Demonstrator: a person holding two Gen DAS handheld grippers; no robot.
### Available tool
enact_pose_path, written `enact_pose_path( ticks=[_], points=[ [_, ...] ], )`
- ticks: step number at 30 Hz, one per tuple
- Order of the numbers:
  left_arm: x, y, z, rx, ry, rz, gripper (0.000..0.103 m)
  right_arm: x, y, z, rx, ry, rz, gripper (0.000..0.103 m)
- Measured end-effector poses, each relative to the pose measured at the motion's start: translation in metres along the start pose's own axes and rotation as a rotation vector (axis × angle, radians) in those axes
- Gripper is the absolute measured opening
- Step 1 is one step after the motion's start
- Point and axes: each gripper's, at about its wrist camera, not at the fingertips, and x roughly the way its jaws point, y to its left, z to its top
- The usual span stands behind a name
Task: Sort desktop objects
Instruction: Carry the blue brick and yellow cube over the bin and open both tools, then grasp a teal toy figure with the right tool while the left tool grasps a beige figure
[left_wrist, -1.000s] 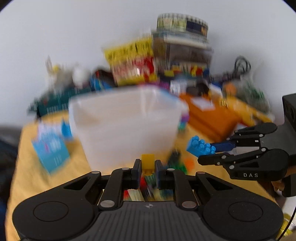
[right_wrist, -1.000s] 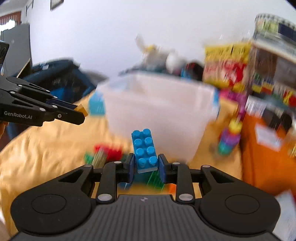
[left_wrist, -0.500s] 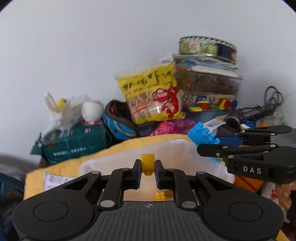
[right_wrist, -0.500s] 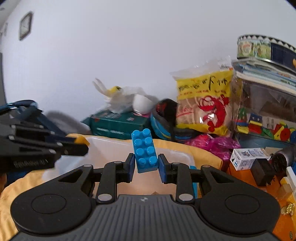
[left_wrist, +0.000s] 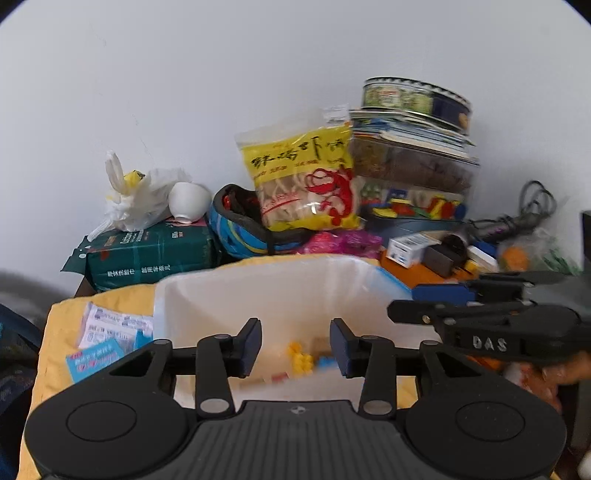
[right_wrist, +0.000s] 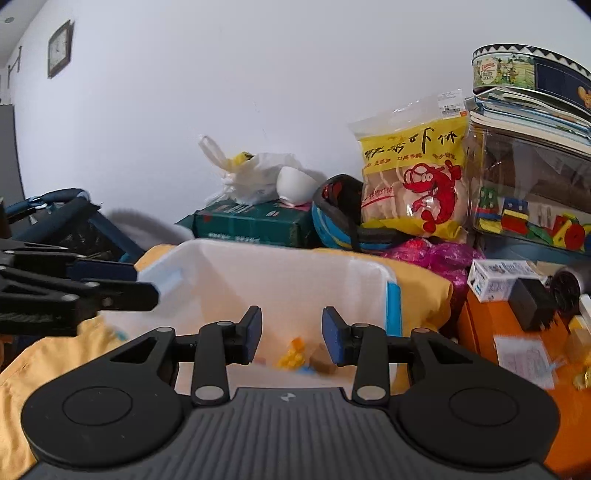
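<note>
Both tools, left (left_wrist: 295, 347) and right (right_wrist: 291, 338), are seen spread and empty above the white bin (left_wrist: 229, 295) at lower centre, where small plastic bricks (left_wrist: 300, 359) lie; these are judged light, rigid, slick, best pinched across flat sides.

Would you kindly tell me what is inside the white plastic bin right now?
The white bin holds a yellow brick, a blue brick and a tan block on its floor. The left gripper and right gripper hide the near part.
</note>
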Motion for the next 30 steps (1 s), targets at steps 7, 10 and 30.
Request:
enact_pose_path(
  ticks=[7,10,30],
  points=[
    [-0.017,-0.022,-0.075,0.044,0.176,0.011,0.05,-0.022,0.011,-0.061,-0.035,0.113,0.005,0.045],
    [-0.014,-0.021,-0.105,-0.063,0.276,-0.031,0.05,-0.016,0.012,-0.088,0.005,0.213,0.032,0.045],
    [-0.01,-0.015,-0.138,-0.111,0.335,0.044,0.049,0.018,0.006,-0.109,0.044,0.305,0.054,0.018]
  ],
)
